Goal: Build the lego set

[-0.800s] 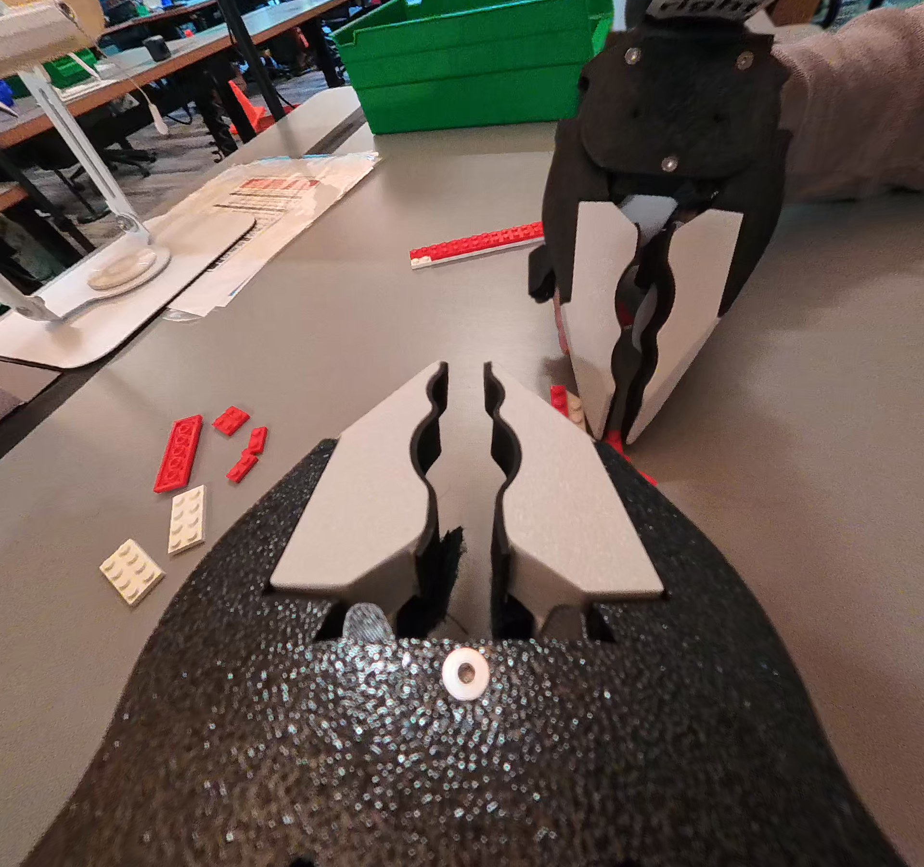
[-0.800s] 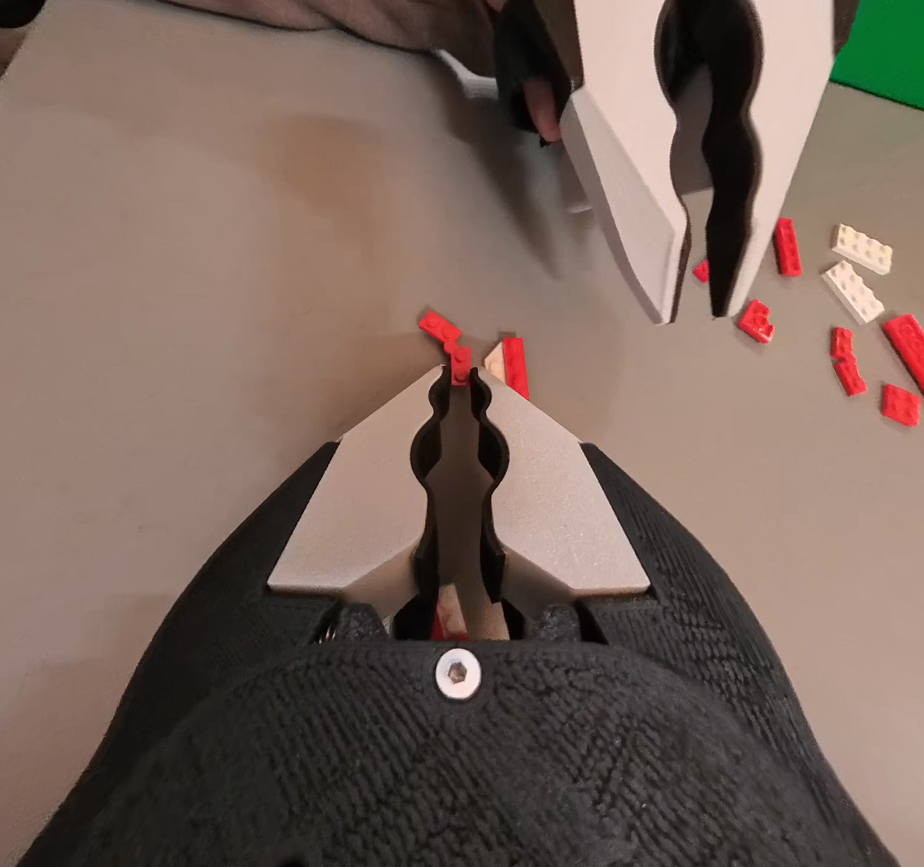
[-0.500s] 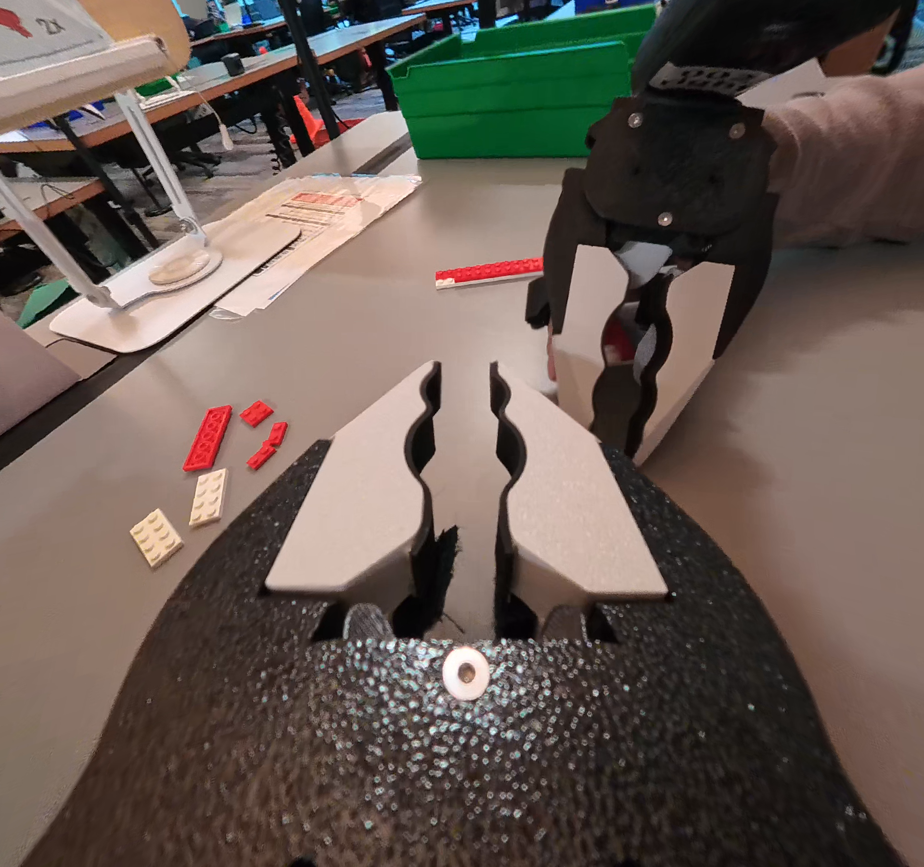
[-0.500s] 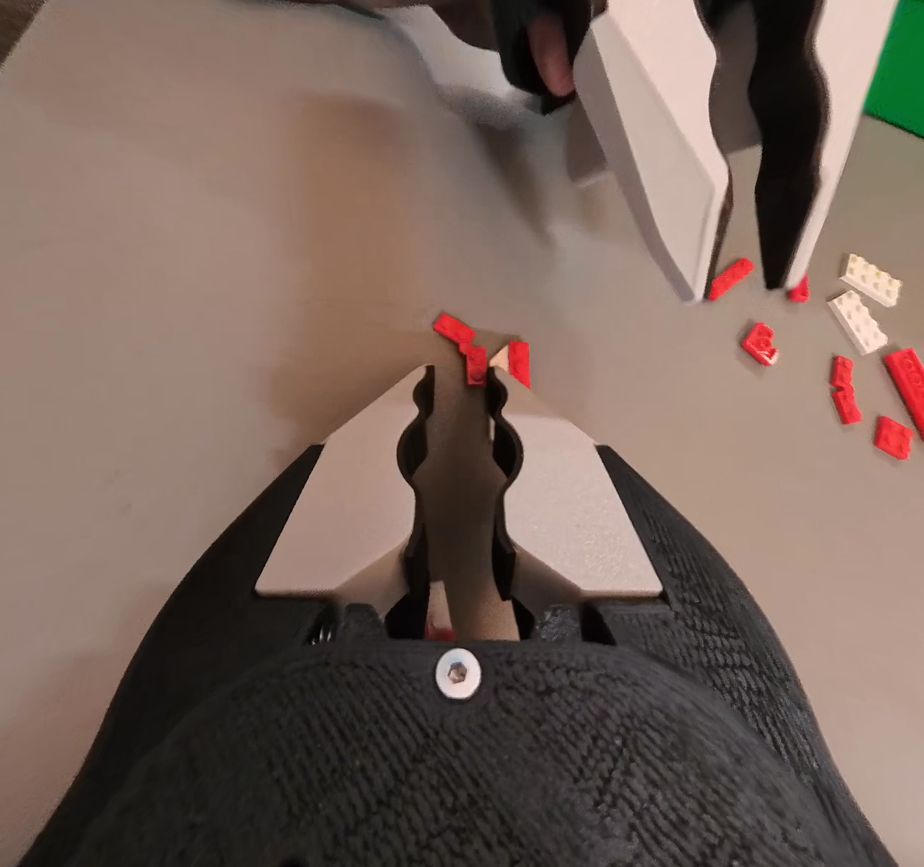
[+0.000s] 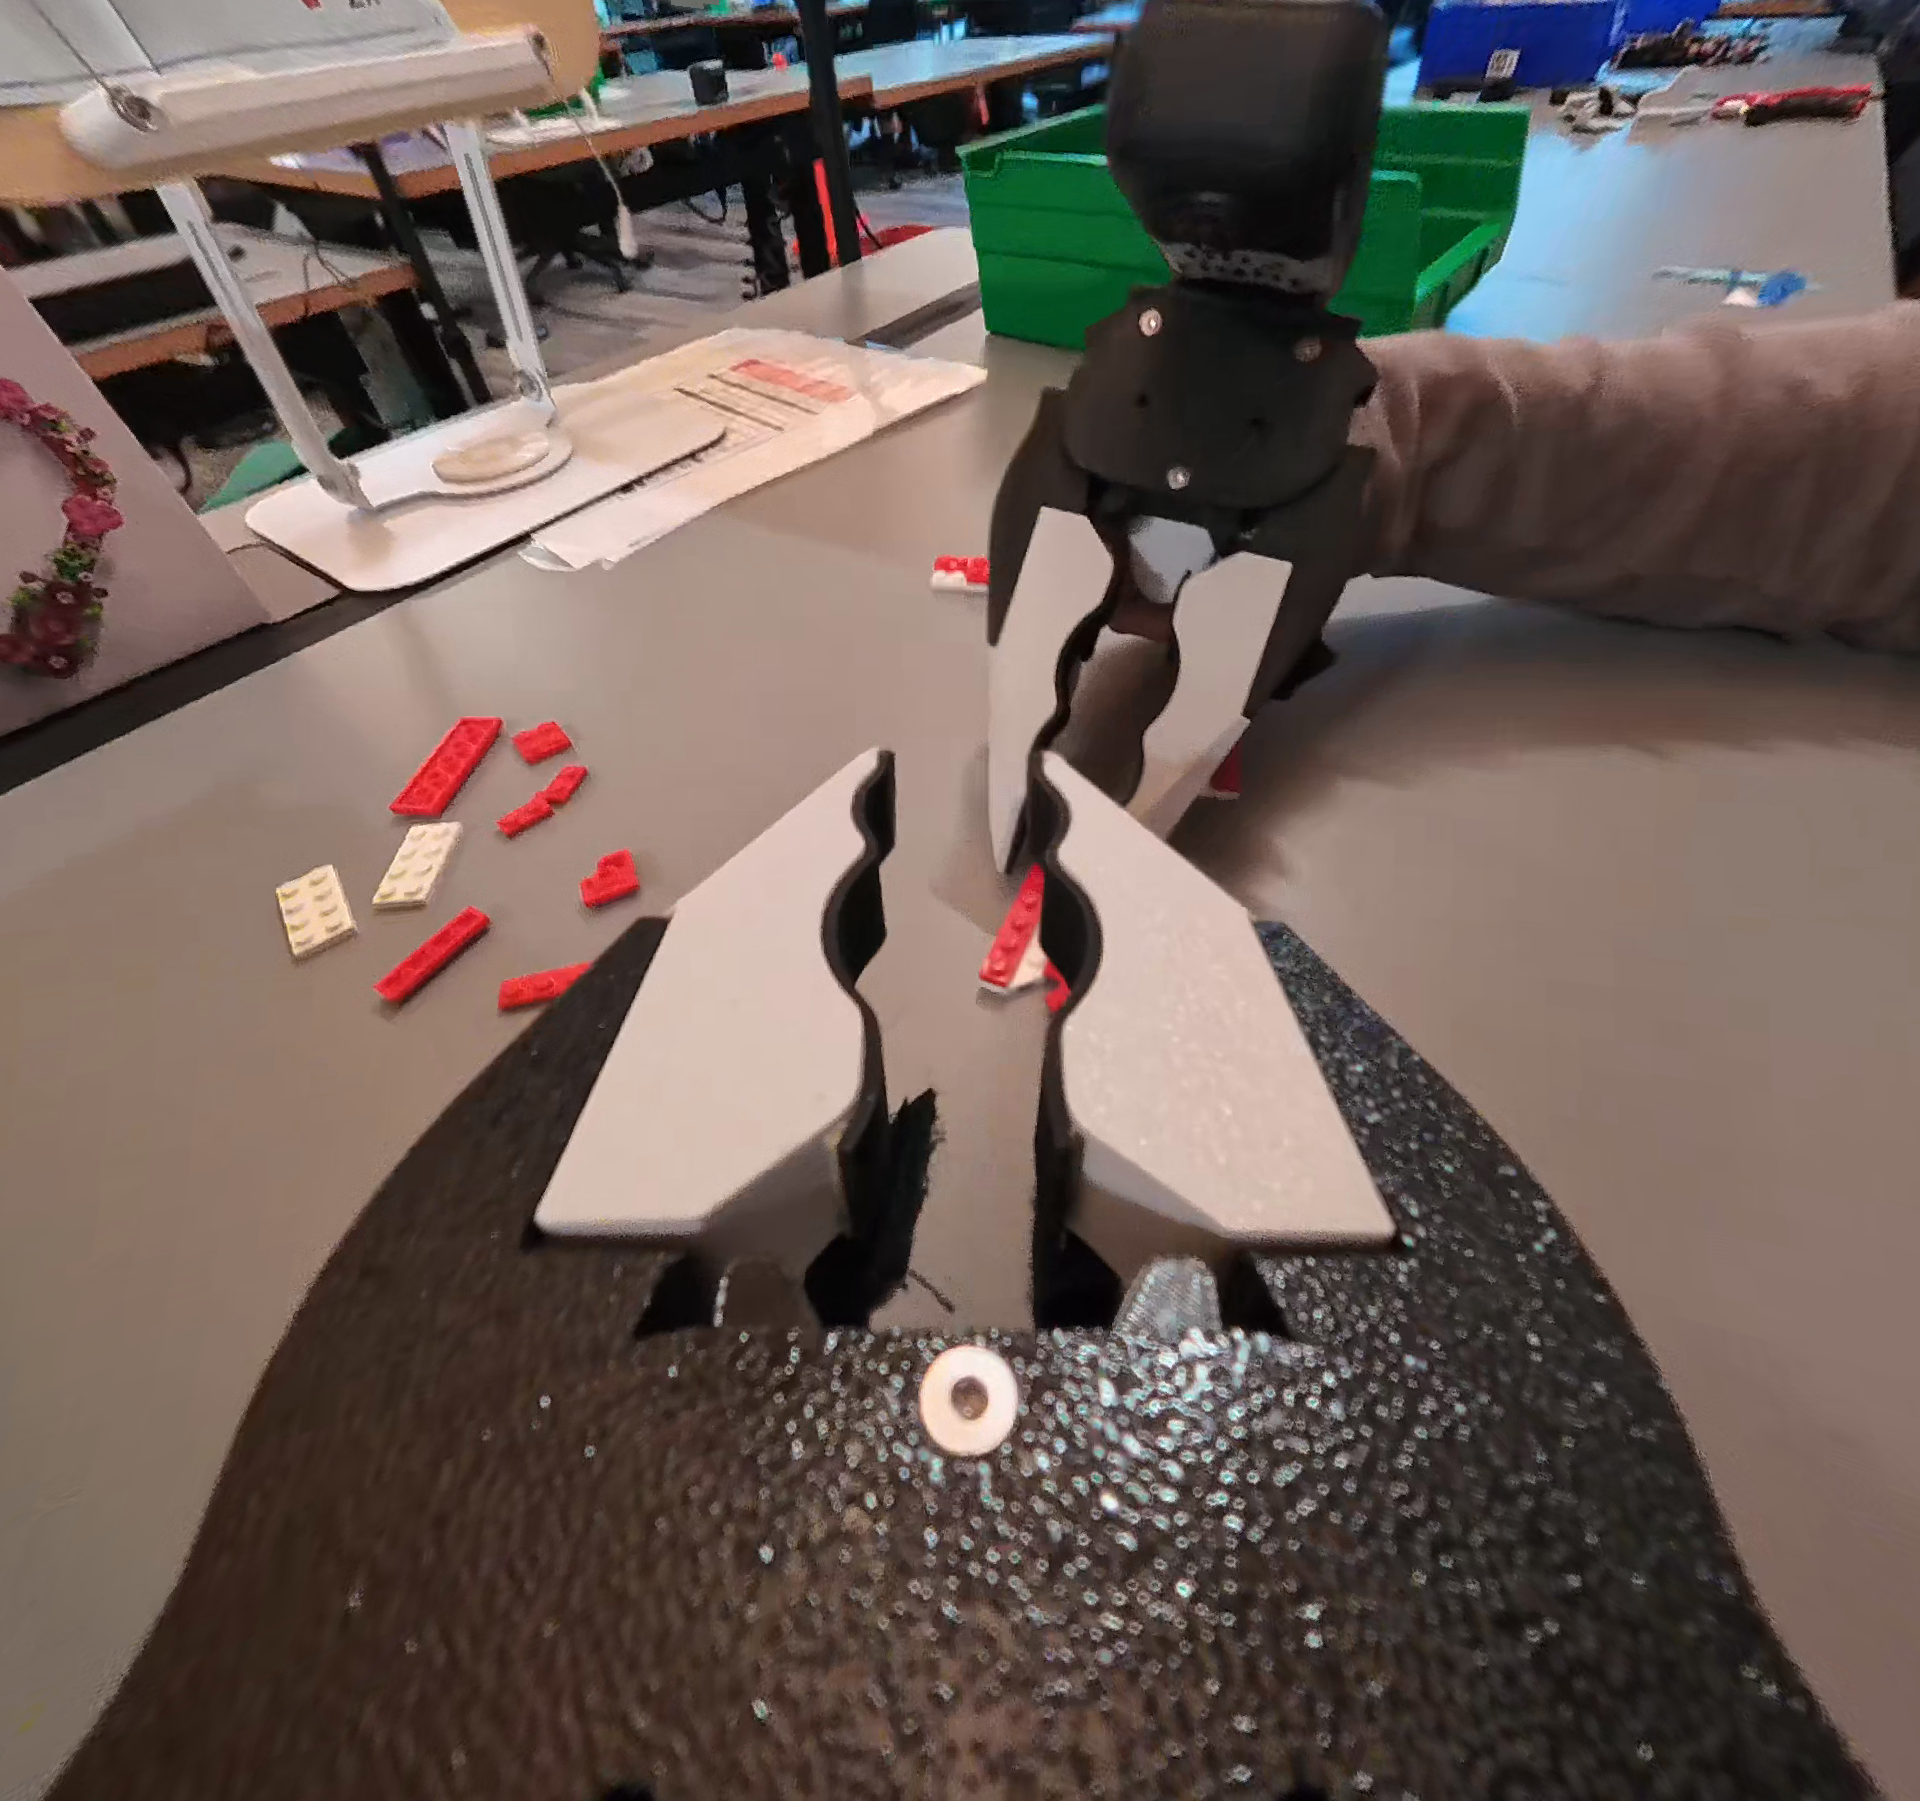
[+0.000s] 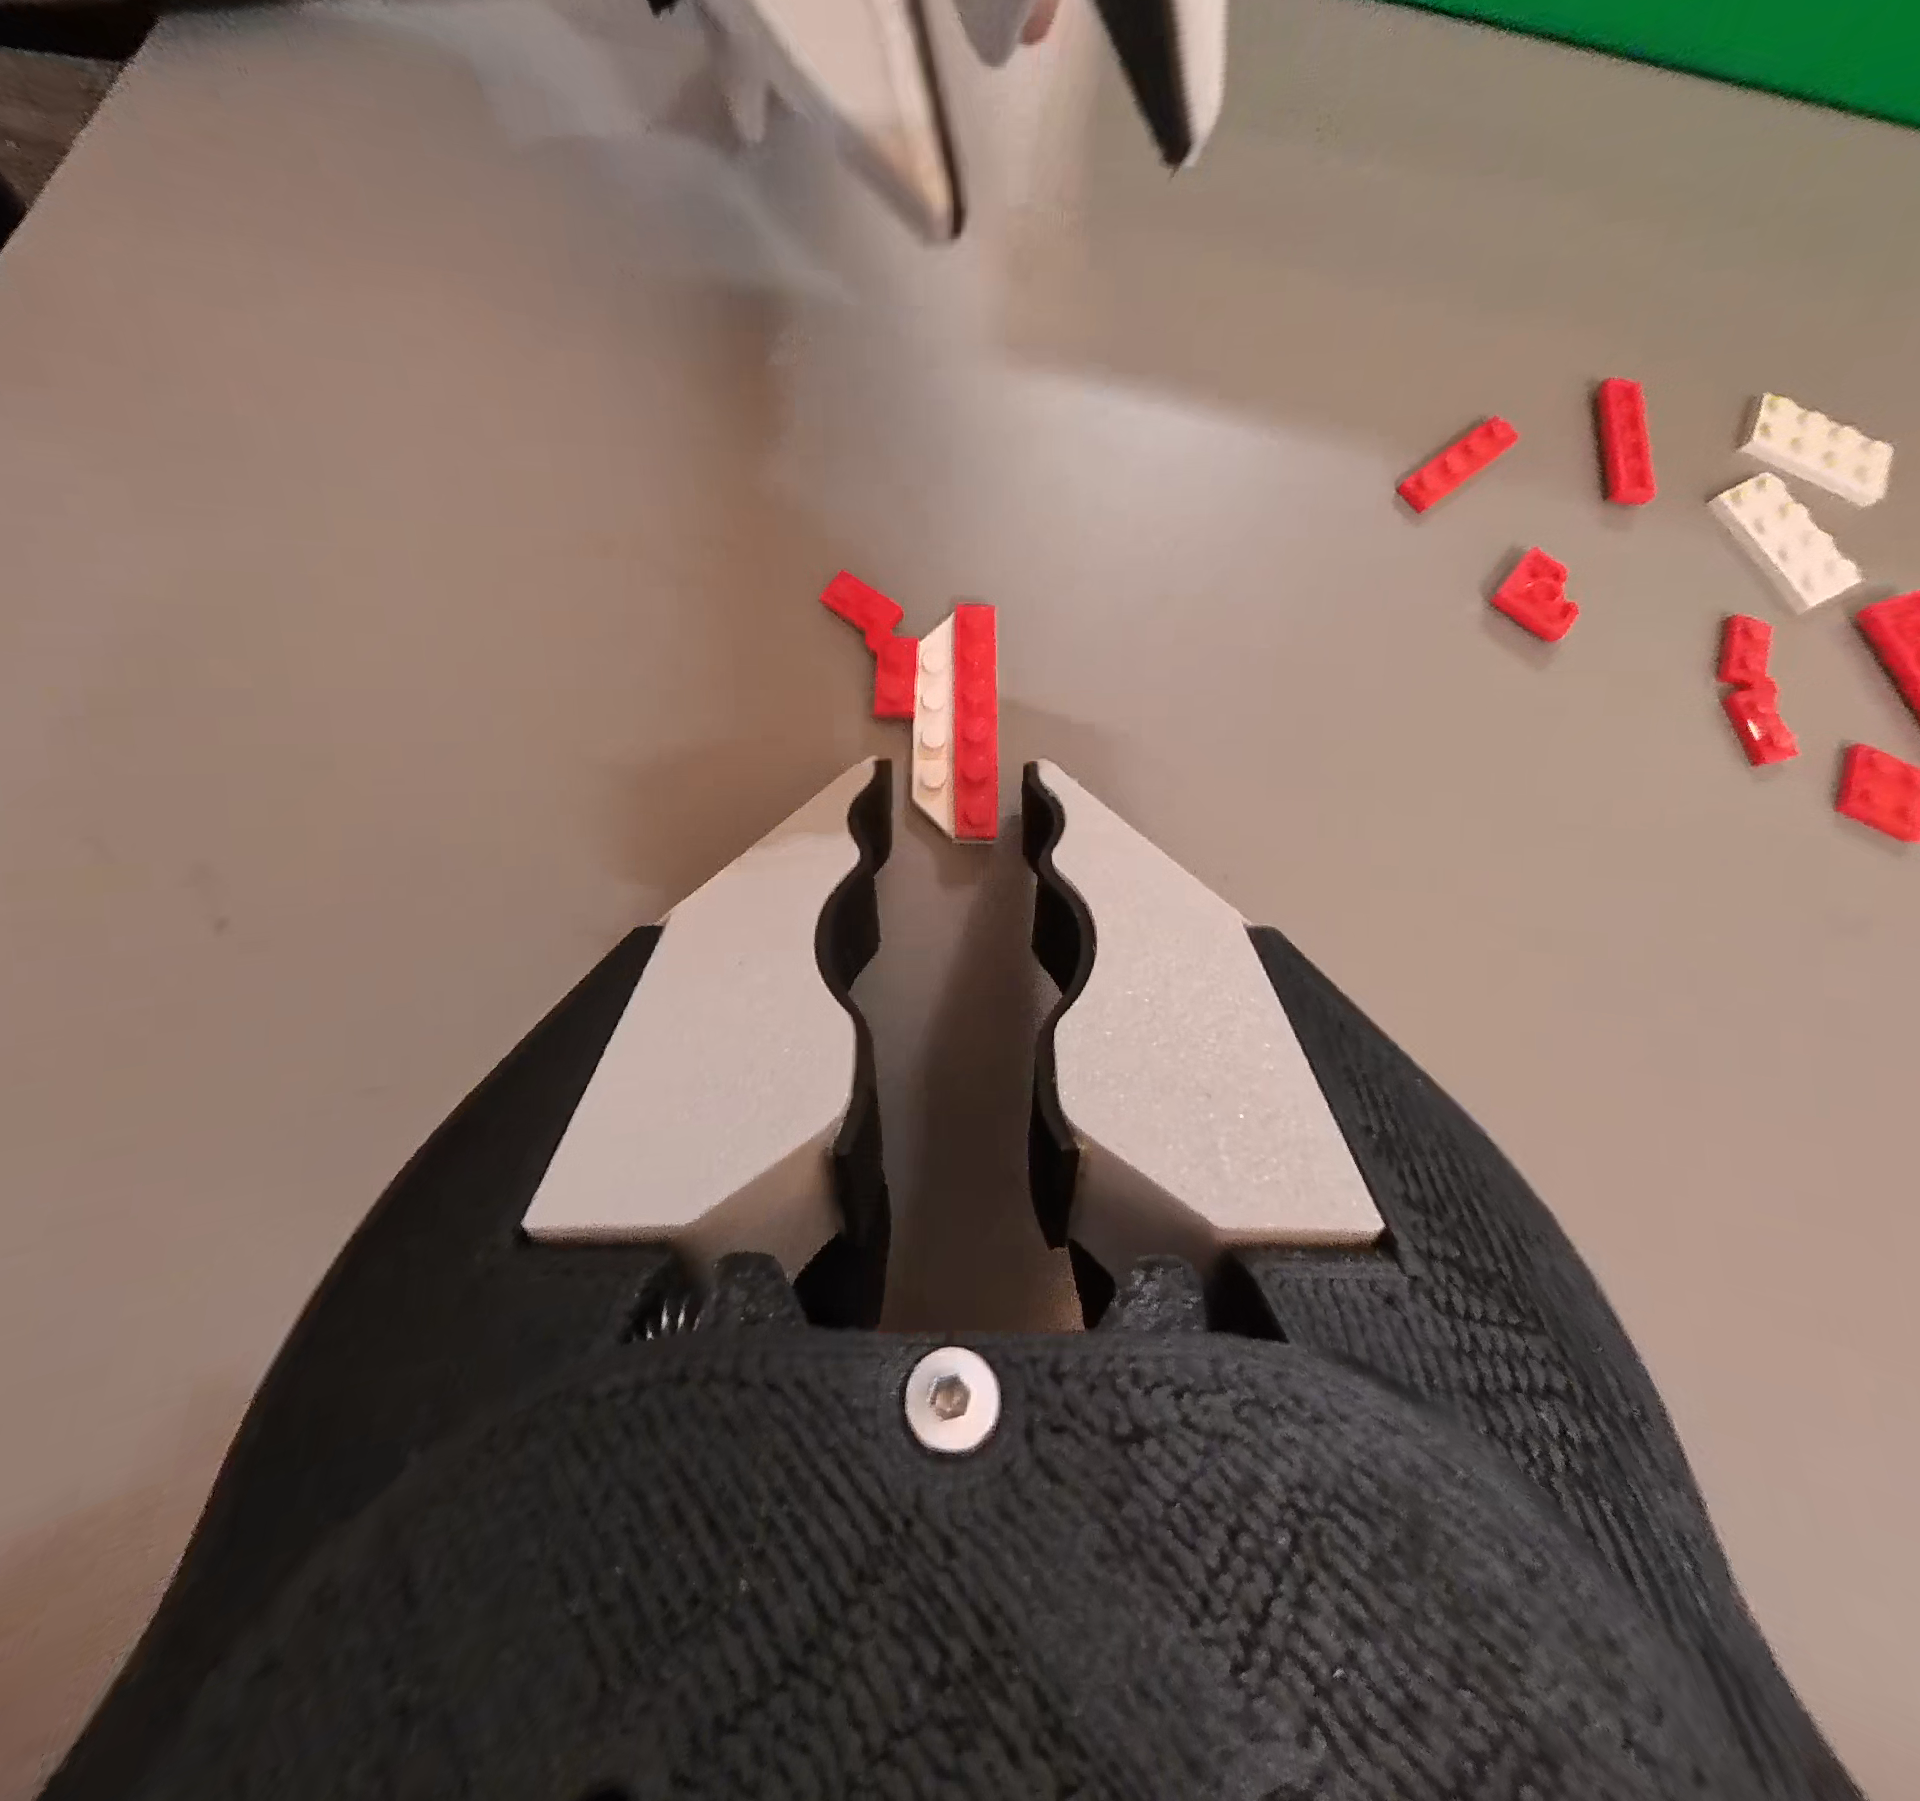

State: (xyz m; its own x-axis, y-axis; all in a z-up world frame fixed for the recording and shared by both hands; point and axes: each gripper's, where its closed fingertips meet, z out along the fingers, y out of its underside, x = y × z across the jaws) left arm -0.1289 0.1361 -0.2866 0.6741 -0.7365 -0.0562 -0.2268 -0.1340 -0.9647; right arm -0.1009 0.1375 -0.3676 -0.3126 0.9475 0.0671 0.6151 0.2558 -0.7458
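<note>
Red-and-white assembly [image 6: 958,723] lies just past the right tongs [image 6: 956,775], long axis in line with their parted, empty jaws; left tongs [image 5: 961,785], likewise parted and empty, hang farther off.

Both grippers have a black, rough-textured body, pale grey fingers [image 6: 727,1024] with wavy black inner pads, and one silver screw [image 6: 951,1405] (a hex head). The sleeve [image 5: 1621,473] is greyish-brown.

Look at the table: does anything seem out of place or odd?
Nothing looks damaged. Loose red and white pieces lie scattered, as expected mid-build. The small red-and-white assembly sits flat, just ahead of the open right gripper, not held.
</note>
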